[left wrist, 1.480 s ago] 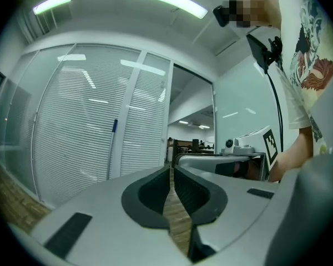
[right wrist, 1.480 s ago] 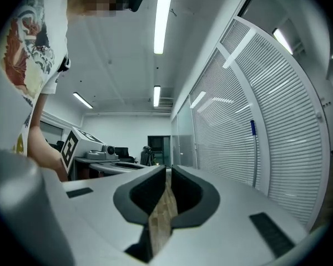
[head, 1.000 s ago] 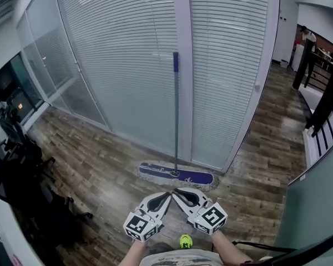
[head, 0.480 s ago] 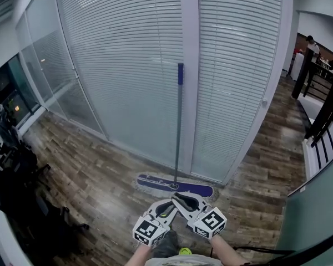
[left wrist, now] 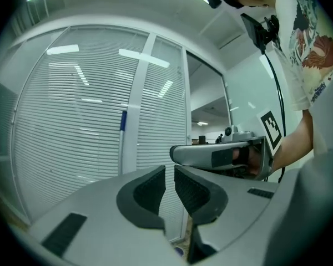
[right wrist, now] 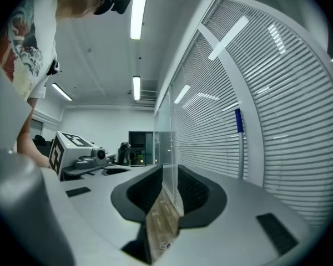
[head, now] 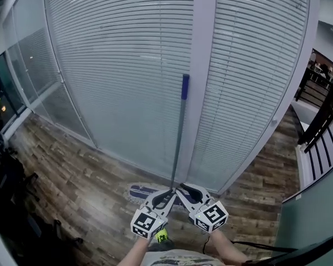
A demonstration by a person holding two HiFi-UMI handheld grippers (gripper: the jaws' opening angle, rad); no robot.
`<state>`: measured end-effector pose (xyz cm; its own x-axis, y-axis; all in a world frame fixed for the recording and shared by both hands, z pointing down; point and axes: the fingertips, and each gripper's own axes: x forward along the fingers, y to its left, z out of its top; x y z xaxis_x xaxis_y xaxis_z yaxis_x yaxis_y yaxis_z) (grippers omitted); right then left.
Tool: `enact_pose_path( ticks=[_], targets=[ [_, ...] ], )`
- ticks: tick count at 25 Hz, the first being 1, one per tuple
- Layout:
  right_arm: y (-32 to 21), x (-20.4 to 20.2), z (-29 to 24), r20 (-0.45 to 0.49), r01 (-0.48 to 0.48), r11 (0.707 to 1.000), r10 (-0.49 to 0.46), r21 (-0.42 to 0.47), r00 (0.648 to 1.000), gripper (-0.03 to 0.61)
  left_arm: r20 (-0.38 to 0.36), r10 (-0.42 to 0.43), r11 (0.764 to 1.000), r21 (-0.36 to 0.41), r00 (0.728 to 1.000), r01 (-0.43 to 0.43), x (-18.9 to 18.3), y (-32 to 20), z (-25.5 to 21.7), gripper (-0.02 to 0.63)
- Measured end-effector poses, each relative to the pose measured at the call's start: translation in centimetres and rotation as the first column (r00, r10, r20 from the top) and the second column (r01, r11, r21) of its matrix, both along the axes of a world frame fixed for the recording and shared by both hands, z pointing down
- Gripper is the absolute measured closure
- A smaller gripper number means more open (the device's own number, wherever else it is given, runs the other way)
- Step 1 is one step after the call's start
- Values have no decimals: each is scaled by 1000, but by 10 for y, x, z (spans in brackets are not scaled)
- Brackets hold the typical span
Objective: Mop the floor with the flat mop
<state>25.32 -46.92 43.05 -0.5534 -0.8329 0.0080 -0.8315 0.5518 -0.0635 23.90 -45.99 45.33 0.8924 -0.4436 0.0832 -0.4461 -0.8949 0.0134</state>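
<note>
Both pairs of fingers held nothing. The left gripper (left wrist: 170, 177) had its fingers (left wrist: 149, 188) closed to a thin slit, with only blinds showing beyond it. The right gripper (right wrist: 170, 186) had just been parting its fingers (right wrist: 195, 192). They stood a little apart with only floor and glass in the gap, which I judged a readying for a grasp. In the head view the two tips converged low in front of the pole (head: 178, 143), one on each side of it and short of it. Each gripper's own view showed the pole off to one side, not between its fingers.

The mop was not yet in hand. Its pole stood nearly upright against the white post (head: 202, 65) behind it, probably parked there so it would stay up. The blue grip (head: 185, 86) was at its top, and the flat head (head: 137, 193) lay on the floor (head: 72, 165) at its foot, partly hidden by the grippers.

Room for sweeping lay on the near side of the pole and out to its left, across bare planks. Behind the pole the blinds (head: 116, 65) and glass shut off the way. Far to the pole's left stood dark clutter (head: 5, 193). To its right the floor narrowed toward a railing (head: 322, 121) and a teal panel (head: 316, 215).
</note>
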Motion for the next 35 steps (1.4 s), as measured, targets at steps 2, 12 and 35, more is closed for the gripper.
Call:
enact_pose_path(
  ticks=[2, 12, 35],
  targets=[
    [-35, 1, -1, -16, -21, 1000, 21, -9, 1000, 514, -14, -5, 1000, 12, 1000, 6, -5, -37, -7, 581],
    [-172, 30, -9, 0, -150, 989, 150, -2, 989, 451, 64, 67, 996, 57, 996, -70, 19, -176, -3, 502],
    [-403, 171, -21, -91, -191, 981, 189, -21, 978, 391, 182, -9, 996, 87, 983, -7, 190, -407, 20, 413]
  ],
)
